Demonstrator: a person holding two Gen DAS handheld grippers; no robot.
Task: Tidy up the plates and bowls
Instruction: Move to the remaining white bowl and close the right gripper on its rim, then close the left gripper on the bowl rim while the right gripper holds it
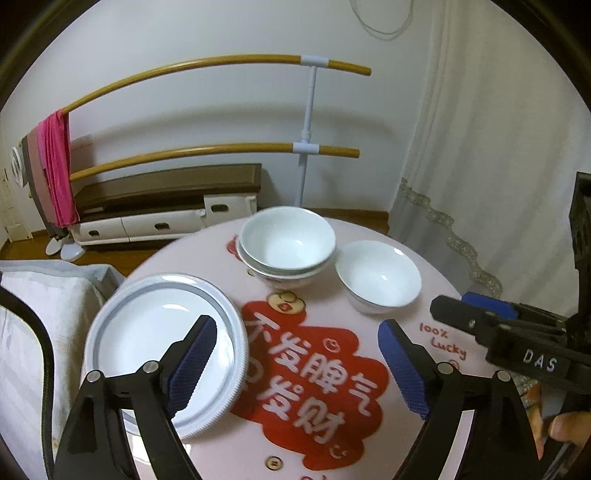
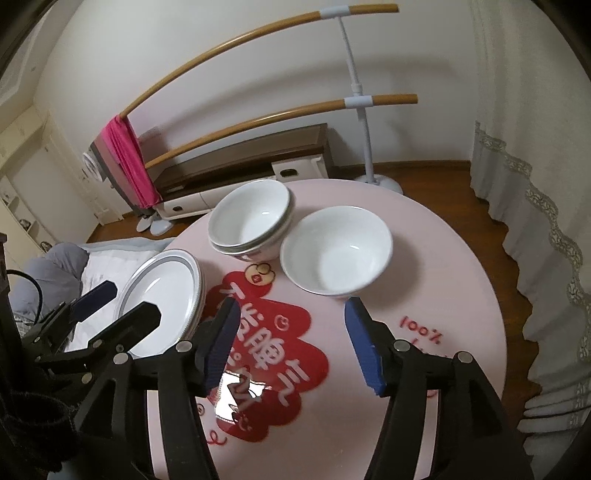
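White wall (image 1: 184, 29), wooden floor (image 2: 443, 173), lace-trimmed curtain (image 1: 480, 147), two-bar rack (image 1: 306, 147), pink cloth (image 1: 57, 166)

A home bedroom is shown: a grey-blue bed (image 2: 122, 254), white lace-edged curtains (image 2: 535, 147), and a pink cloth hung on a wooden-bar clothes rack (image 1: 221, 62).

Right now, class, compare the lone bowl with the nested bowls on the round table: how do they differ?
The lone bowl stands by itself; the nested bowls are stacked, one inside another. The lone bowl sits nearer the cameras and to the right; the nested bowls sit farther back, closer to the plates. Both are white, upright and empty.
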